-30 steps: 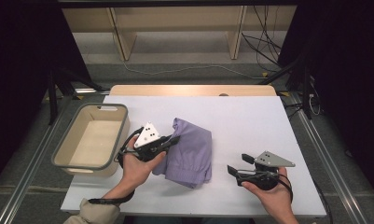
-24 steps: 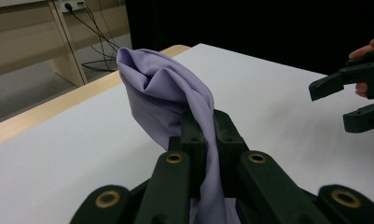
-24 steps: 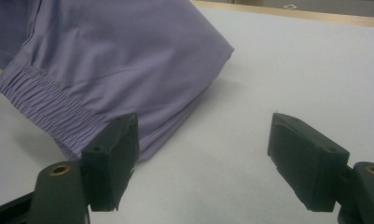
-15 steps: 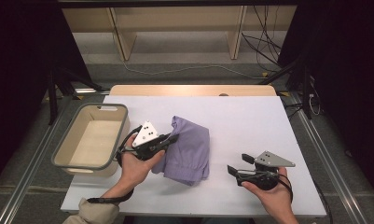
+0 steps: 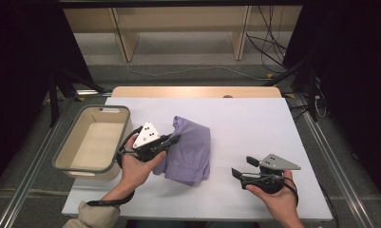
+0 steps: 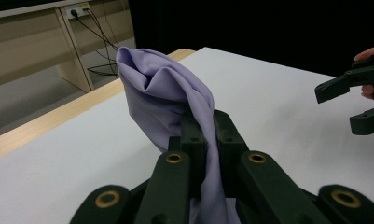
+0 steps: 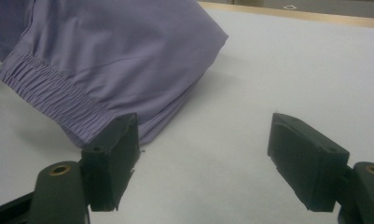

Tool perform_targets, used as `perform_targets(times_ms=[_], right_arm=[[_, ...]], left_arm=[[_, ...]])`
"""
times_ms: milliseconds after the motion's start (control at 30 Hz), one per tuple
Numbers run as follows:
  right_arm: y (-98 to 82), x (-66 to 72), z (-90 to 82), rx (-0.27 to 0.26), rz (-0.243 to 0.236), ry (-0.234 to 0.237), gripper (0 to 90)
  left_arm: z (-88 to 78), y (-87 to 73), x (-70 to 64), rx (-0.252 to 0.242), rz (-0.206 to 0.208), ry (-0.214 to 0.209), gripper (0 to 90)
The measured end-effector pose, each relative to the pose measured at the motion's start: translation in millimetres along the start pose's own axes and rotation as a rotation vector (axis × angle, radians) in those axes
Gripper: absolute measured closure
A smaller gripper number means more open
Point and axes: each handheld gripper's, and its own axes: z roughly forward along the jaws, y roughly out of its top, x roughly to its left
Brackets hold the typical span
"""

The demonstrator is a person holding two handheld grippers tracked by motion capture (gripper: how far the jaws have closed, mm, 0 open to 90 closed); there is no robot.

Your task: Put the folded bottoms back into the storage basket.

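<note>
A purple cloth [image 5: 190, 152] with an elastic hem lies crumpled in the middle of the white table [image 5: 254, 123]. My left gripper [image 5: 173, 139] is shut on the cloth's left edge. In the left gripper view the fabric [image 6: 161, 93] runs between the closed jaws and rises in a fold ahead of my left gripper [image 6: 208, 135]. My right gripper [image 5: 242, 167] rests low near the table's front right, open, a short way right of the cloth. In the right gripper view the cloth [image 7: 110, 51] lies just beyond the left jaw of my right gripper [image 7: 205, 158], and nothing sits between the jaws.
A beige bin [image 5: 67, 147] stands empty at the table's left edge, just beside my left hand. The right gripper [image 6: 357, 102] appears at the far right of the left gripper view. A wooden strip [image 5: 193, 91] borders the table's far edge, with shelving and cables beyond.
The cloth's near edge has drawn slightly left toward my left hand. Both hands stay almost still, and neither gripper's jaws have changed.
</note>
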Motion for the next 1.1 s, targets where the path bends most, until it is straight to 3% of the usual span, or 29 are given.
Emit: perform_targets(times_ms=[1100], right_arm=[[-0.1,0.0,0.2,0.002,0.0,0.0,26.1]], left_arm=[[-8.5,6.8,7.7,-0.025,-0.002,0.023,84.9]])
